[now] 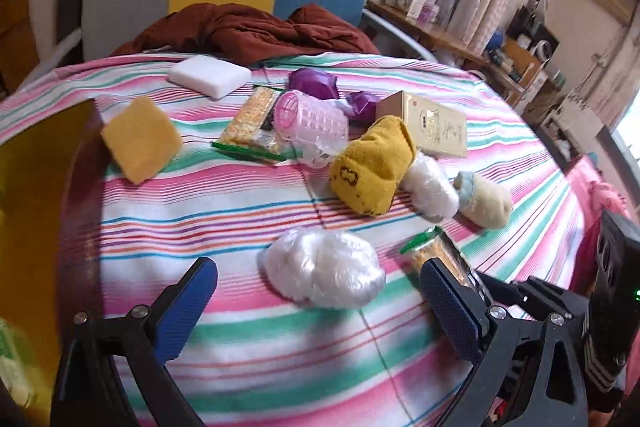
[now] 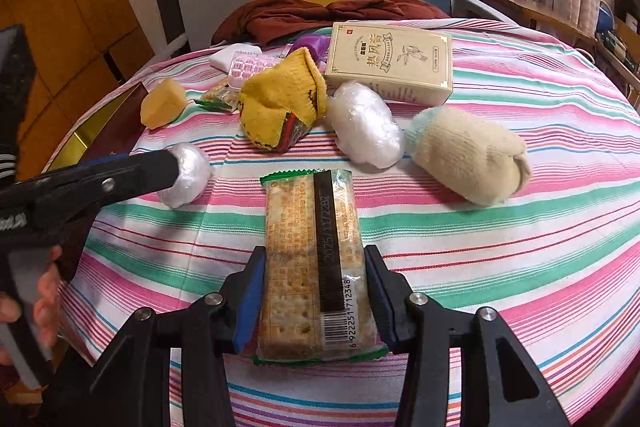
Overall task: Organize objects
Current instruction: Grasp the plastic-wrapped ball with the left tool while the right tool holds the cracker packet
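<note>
- Right now my right gripper (image 2: 315, 301) has its fingers clenched on a cracker pack (image 2: 314, 263), one pad pressing each long side of it.
- Risk: the grip sits at the pack's near end, so the far end could droop or swing on a lift; the film is slick and may slide between the pads.
- Risk: squeezing harder would likely crack the crackers inside.
- My left gripper (image 1: 318, 301) is spread wide with nothing between the fingers, just short of a white wrapped ball (image 1: 322, 273).
- Risk: that ball looks soft and crinkly; closing off-centre could squirt it sideways into the held pack, which lies just beside it to the right.
- Risk: both grippers are close together here, so the left one's fingers could clip my right one.
- Pack looks: clear film, green crimped ends, pale square crackers, black date strip and barcode facing up; it lies flat on the striped table (image 2: 520, 267), near edge, well clear of the yellow sock (image 2: 280, 103) and box (image 2: 390, 61).
- Second, similar pack (image 1: 250, 125) lies further back by the pink roller (image 1: 308, 119).
</note>
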### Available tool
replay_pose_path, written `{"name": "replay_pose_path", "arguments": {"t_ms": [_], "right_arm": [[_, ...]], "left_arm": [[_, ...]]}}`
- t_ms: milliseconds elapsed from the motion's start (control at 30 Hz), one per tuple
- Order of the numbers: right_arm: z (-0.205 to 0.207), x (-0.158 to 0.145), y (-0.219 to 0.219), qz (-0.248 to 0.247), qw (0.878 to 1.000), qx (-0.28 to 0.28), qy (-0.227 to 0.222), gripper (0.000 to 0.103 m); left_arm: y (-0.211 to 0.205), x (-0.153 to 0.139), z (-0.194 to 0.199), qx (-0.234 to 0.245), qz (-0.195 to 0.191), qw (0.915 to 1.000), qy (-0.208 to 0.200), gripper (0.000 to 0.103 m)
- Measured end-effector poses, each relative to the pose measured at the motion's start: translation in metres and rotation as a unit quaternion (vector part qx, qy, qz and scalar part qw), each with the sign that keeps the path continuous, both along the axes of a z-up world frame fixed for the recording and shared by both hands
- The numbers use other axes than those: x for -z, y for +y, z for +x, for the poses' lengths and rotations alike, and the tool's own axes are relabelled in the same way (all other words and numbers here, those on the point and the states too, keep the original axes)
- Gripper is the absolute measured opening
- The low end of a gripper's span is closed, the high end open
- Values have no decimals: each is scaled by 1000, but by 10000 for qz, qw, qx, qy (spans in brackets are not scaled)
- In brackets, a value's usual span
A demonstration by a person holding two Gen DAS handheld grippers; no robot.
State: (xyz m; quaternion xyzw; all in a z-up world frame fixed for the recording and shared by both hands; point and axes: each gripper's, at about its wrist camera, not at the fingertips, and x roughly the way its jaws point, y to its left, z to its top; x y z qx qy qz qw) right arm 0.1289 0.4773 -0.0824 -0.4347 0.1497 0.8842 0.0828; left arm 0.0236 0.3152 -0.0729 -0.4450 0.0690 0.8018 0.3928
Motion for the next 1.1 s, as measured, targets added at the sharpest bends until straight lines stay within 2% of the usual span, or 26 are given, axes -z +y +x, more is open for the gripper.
{"name": "replay_pose_path", "arguments": {"t_ms": [133,200,533,900,1100], "right_arm": [[1,0,0,0,10000,8,31,48],[2,0,-1,15,10000,8,44,48],[2,2,-5,174,9998,14,81,48],[1,3,-11,361,9993,75,97,48],[0,0,-12,258,9993,252,-12,48]], "left_arm": [[4,12,-6,78,-41,9998,-177,74],[7,18,-7,126,-73,9997,-198,68],[5,21,9,353,-109,9993,114,63],[-21,16,16,283,22,9996,-81,63],[-35,6,28,271,-68,9995,126,63]]}}
